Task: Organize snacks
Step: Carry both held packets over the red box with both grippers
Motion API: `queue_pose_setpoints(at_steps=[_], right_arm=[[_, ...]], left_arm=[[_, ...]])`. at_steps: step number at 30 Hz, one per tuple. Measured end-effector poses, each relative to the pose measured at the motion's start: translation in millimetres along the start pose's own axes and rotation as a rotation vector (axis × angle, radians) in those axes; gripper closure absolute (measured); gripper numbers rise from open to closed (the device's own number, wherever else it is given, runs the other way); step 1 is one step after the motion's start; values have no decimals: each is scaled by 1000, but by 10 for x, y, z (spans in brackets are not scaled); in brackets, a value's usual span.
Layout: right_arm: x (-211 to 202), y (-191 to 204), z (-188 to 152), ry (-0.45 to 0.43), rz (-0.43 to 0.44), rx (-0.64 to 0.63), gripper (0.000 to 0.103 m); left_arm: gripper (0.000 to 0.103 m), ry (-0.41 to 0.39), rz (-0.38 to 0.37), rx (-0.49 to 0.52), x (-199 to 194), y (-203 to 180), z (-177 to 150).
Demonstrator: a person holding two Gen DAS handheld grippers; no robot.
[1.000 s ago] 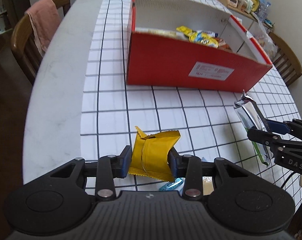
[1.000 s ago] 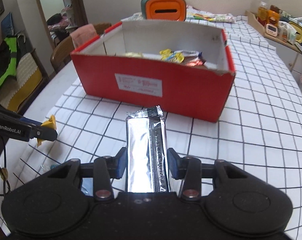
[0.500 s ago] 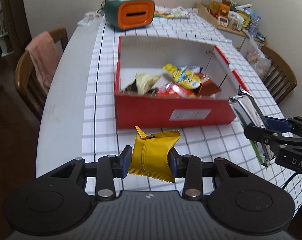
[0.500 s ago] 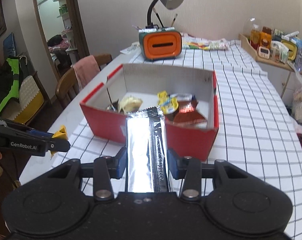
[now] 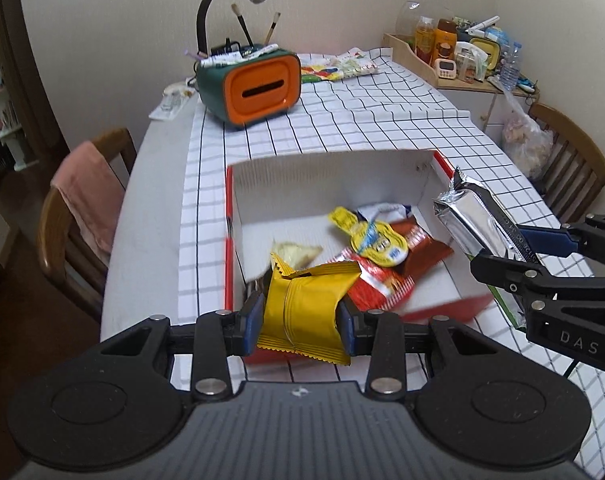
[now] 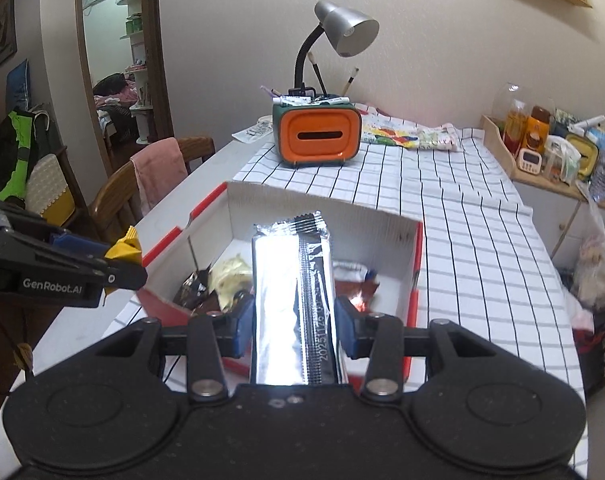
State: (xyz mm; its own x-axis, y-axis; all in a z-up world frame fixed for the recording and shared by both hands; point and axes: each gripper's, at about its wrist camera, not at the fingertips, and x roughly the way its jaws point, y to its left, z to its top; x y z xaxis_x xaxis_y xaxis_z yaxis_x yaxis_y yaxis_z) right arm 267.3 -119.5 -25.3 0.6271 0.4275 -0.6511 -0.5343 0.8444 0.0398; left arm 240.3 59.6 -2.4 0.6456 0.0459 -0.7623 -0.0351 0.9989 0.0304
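My left gripper (image 5: 302,320) is shut on a yellow snack packet (image 5: 306,312) and holds it above the near edge of the red box (image 5: 342,176). My right gripper (image 6: 294,326) is shut on a silver foil snack bar (image 6: 294,300) and holds it above the same box (image 6: 322,212). It also shows in the left wrist view (image 5: 474,220), over the box's right side. Several snack packets (image 5: 378,244) lie inside the box. The left gripper with its yellow packet (image 6: 124,248) shows at the left of the right wrist view.
The box stands on a checked tablecloth (image 5: 362,120). An orange-fronted green organiser (image 5: 258,88) with a desk lamp (image 6: 338,36) stands at the far end. Wooden chairs stand on the left (image 5: 78,216) and right (image 5: 570,168). A shelf of bottles (image 5: 454,56) is at the back right.
Both grippers have risen and moved forward from the table in front of the box to above it, each still holding its snack. The box's inside has come into view.
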Motion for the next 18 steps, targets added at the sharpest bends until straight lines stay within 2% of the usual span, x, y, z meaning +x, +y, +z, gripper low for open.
queue_pose_setpoints(at_steps=[10,18], right_arm=[[441,-120,311,28,-30,-53,61],[874,-226,452,81,-20,-78,61]], left_arm=[[65,31,63,25,386,-22,336],[65,72,60,21,736,-35,436]])
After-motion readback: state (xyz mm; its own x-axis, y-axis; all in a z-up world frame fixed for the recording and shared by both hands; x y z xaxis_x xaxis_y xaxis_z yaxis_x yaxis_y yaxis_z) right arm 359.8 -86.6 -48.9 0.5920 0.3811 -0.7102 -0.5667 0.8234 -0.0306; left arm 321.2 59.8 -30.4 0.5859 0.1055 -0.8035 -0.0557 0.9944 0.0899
